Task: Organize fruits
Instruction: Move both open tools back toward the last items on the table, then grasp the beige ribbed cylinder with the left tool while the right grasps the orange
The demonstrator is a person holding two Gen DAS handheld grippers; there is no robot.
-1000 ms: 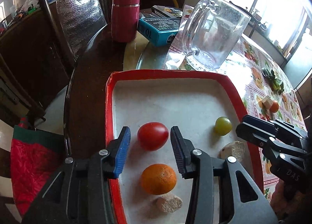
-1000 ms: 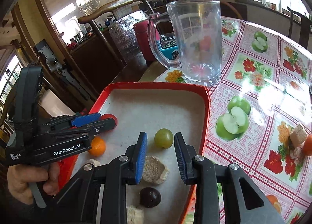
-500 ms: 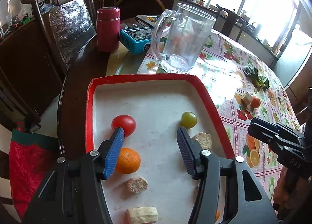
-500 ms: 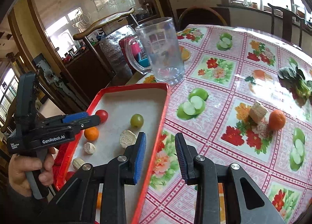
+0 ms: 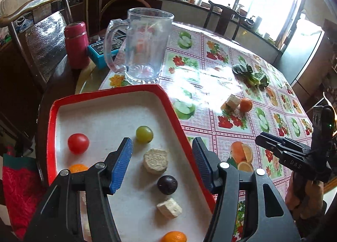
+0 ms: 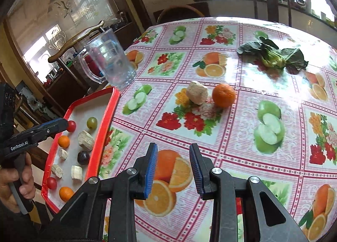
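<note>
A red-rimmed tray (image 5: 168,103) holds a red tomato (image 5: 78,143), a green grape (image 5: 144,134), a dark plum (image 5: 167,181), small oranges (image 5: 174,236) and several beige chunks (image 5: 155,161). My left gripper (image 5: 161,157) hovers above the tray's right half. Its jaws are opening and grip nothing; the beige slice lies on the tray below the gap. My right gripper (image 6: 173,157) is open and empty over the fruit-print tablecloth, right of the tray (image 6: 105,124). Farther ahead of it lie a mandarin (image 6: 223,95) and a beige chunk (image 6: 197,92), touching each other.
A glass mug (image 5: 145,46) stands just beyond the tray's far edge. A red flask (image 5: 76,45) and a teal box (image 5: 99,52) sit behind it to the left. Leafy greens (image 6: 271,56) lie far across the table. Wooden chairs ring the round table.
The left gripper let its jaws widen and drew away from the tomato, shifting right and up over the tray. The right gripper swung right, off the tray and out over the tablecloth.
</note>
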